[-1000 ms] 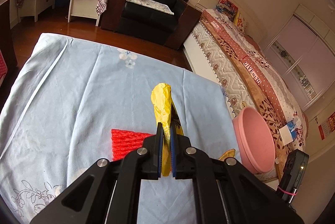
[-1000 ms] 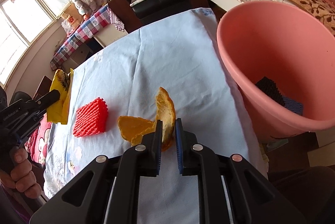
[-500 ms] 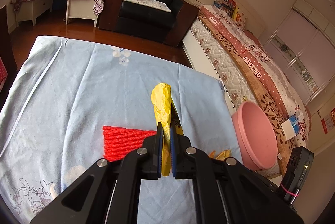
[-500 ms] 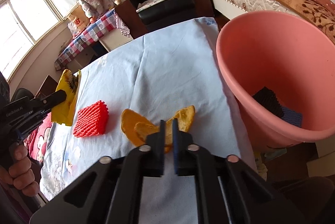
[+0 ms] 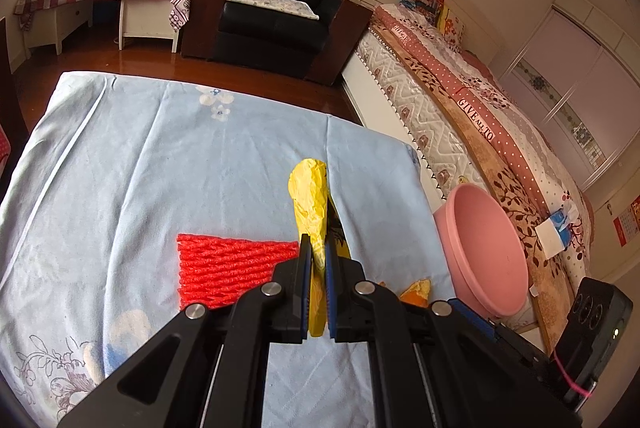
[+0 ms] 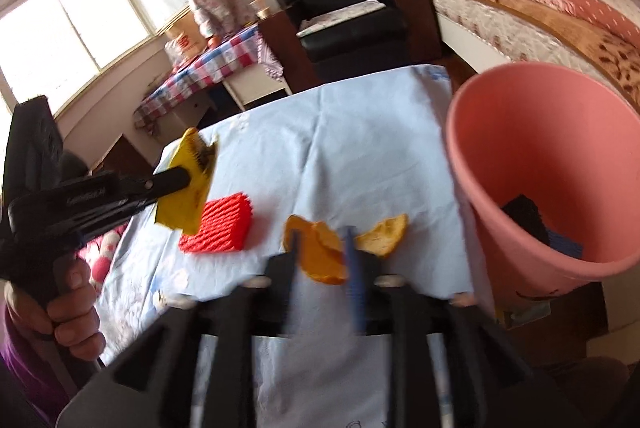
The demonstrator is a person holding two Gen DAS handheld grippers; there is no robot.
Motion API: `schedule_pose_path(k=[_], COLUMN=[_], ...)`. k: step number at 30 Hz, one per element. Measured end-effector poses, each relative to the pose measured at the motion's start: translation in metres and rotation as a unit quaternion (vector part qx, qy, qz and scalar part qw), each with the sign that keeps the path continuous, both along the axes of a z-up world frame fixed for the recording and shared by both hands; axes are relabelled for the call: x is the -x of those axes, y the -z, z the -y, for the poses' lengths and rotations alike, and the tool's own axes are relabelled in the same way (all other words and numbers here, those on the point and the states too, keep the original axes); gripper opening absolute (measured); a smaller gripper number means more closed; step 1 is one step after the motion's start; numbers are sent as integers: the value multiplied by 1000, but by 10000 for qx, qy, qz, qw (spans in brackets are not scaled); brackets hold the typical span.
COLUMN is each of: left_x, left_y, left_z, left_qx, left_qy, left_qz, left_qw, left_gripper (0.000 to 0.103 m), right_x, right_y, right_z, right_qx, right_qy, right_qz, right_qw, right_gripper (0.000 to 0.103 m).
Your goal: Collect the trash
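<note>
My right gripper (image 6: pixel 320 248) stood open astride the curled orange peel pieces (image 6: pixel 320 252) near the blue-clothed table's (image 6: pixel 360 148) right edge, the pink plastic tub (image 6: pixel 532 148) just right; the left gripper (image 5: pixel 316 268) was clamped on a crumpled yellow wrapper (image 5: pixel 310 196).

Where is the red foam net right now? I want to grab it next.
The red foam net lies on the blue tablecloth, left of the orange peels.
</note>
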State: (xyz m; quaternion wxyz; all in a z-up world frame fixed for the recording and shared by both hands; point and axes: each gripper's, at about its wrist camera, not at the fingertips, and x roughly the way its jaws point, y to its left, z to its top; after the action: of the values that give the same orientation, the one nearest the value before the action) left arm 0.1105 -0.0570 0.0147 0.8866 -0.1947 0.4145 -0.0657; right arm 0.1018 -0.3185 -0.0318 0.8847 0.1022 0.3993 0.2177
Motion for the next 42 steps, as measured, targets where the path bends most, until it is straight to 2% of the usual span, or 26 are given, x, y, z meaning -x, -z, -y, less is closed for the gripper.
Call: schedule_pose_path(k=[9,10,11,12,15,19,25,31,35,42], left_x=[2,2,2,2,4,3,3,0,-6,-22], left_y=[1,1,2,2,2,-1,-12,-35,-46,-49], left_z=[-2,-1,-1,0,2,7,25,63,99,165], left_qx=[-15,-15,-19,-23,-17,5,46,49,49,68], left_qy=[14,15,23,27,52,96,276,688,1035,1651], left_qz=[-7,-11,-15,-17,-12,26,179,519,658,690], left_qw=[10000,10000,10000,10000,10000,10000,9994,9963,9924,9838], left_gripper=[5,5,5,5,5,5,5,5,5,5], right_x=[-10,-12,-14,-15,-15,-11,-7,-5,-7,-13], right_y=[6,7,9,11,12,2,-34,-66,-65,-40], right_z=[-17,-18,-19,-18,-16,-5,28,78,109,155], right_qx=[673,697,715,707,566,217,-526,-908,-931,-1094], right_qy=[-8,-35,-97,-148,-217,-179,87,690,1079,1565], right_qz=[209,207,200,166,116,174,490,934,956,703], right_qw=[9975,9973,9972,9973,9981,9995,9974,9891,9852,9791], right_gripper=[40,38,24,18,6,5,5,5,5,5])
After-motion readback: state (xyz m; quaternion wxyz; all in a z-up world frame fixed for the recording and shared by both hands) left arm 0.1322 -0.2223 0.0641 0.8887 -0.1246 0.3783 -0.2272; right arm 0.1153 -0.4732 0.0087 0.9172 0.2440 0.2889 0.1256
